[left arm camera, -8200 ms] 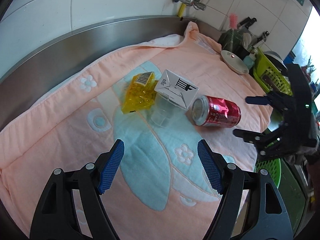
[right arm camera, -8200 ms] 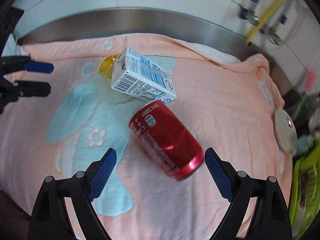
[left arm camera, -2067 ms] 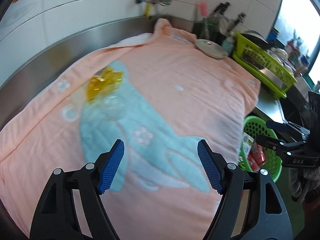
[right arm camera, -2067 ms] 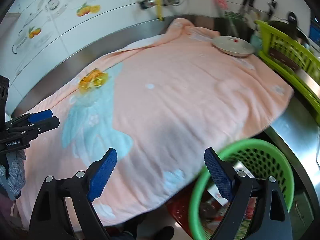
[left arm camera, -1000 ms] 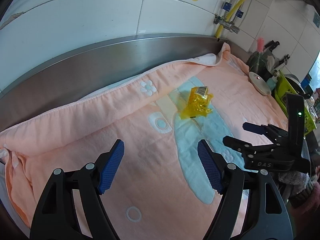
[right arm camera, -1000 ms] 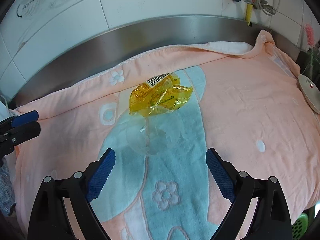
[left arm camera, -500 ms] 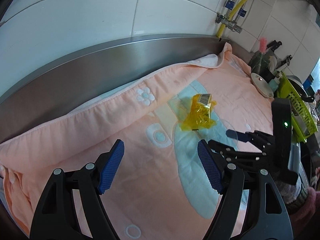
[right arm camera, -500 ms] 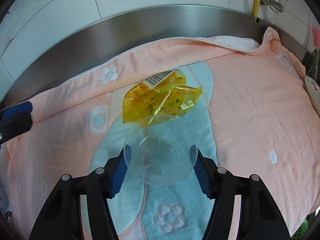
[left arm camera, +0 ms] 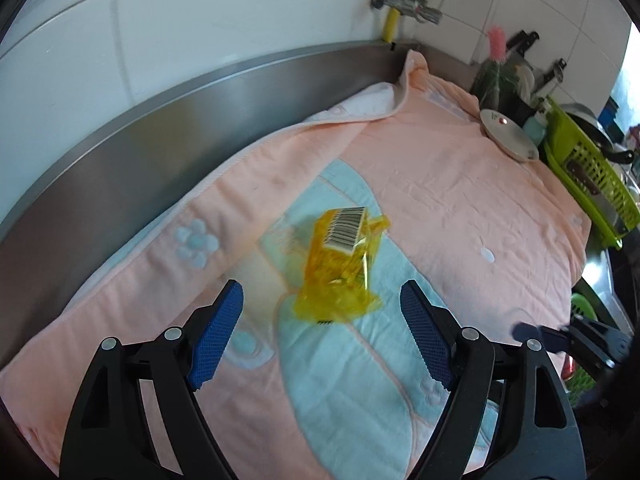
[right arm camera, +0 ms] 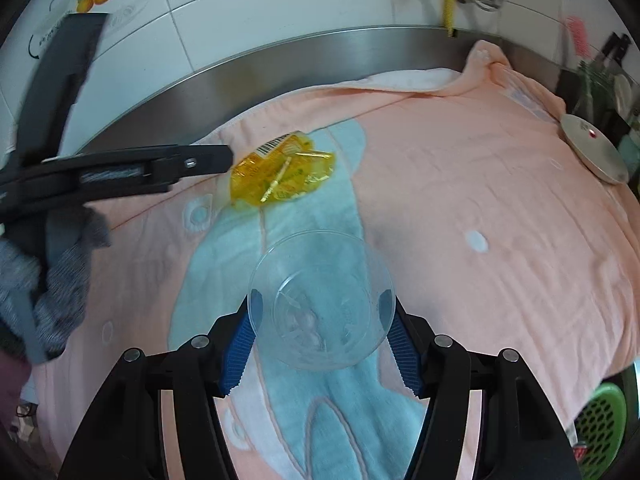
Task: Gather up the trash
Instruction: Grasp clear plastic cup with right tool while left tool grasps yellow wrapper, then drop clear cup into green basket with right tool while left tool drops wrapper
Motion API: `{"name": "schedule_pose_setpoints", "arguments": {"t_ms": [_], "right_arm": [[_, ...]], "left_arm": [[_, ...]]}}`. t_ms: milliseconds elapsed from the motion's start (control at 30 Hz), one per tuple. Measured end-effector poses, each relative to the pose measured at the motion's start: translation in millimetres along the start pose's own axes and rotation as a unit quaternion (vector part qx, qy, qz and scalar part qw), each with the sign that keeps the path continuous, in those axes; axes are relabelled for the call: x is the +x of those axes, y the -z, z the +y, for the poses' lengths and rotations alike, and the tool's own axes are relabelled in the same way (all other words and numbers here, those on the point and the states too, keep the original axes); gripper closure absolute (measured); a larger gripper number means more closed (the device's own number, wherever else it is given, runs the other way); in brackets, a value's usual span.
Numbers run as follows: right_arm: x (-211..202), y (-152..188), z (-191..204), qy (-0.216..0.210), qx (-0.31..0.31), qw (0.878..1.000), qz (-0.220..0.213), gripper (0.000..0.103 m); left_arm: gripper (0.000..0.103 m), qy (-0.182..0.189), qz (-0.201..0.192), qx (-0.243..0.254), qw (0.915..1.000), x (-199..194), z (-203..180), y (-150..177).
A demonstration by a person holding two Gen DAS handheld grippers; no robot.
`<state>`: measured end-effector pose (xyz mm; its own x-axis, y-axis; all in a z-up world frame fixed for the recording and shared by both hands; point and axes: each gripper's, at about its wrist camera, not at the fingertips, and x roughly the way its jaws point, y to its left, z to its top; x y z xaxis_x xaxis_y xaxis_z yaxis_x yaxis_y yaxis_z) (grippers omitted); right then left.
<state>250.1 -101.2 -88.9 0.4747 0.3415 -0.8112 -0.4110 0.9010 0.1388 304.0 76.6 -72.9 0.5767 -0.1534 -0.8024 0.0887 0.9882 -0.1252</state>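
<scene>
A crumpled yellow wrapper [left arm camera: 340, 268] with a barcode label lies on the pink towel [left arm camera: 440, 184]. My left gripper [left arm camera: 320, 340] sits just short of it, its jaws opening and nothing between the pads; the wrapper lies ahead of the gap. In the right wrist view my right gripper [right arm camera: 320, 332] is shut on a clear plastic cup [right arm camera: 320, 300], its blue pads pressing the cup's sides and its mouth facing the camera. The same wrapper [right arm camera: 280, 176] lies further back, with the left gripper's dark finger [right arm camera: 192, 162] reaching its left edge.
A steel backsplash [left arm camera: 200, 112] and white tiles run behind the towel. A round metal lid [left arm camera: 510, 138] and a green dish rack [left arm camera: 592, 184] stand at the far right. A green basket [right arm camera: 604, 412] sits below the counter's right edge.
The right gripper has shut on the clear cup and drawn it back from the wrapper. The left gripper has moved in close to the wrapper, which now fills the view ahead of its fingers.
</scene>
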Motion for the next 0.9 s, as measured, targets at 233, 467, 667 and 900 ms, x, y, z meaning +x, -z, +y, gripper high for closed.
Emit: {"name": "schedule_pose_setpoints", "arguments": {"t_ms": [233,467,667,900], "right_arm": [[-25,26,-25,0.012,0.036,0.999,-0.006,0.044],[-41,50,-44,0.023,0.073,0.997,-0.013,0.044],[-56,69,-57,0.034,0.104,0.994,-0.021,0.044],[-84,92,-82,0.058,0.142,0.987,-0.041,0.044]], "left_arm": [[0.023,-0.016,0.026,0.045,0.9985,43,-22,-16],[0.041,-0.024,0.05,0.07,0.996,69,-29,-16],[0.071,-0.026,0.053,0.075,0.9955,71,-29,-7],[0.076,-0.006,0.022,0.064,0.9977,32,-38,6]]}}
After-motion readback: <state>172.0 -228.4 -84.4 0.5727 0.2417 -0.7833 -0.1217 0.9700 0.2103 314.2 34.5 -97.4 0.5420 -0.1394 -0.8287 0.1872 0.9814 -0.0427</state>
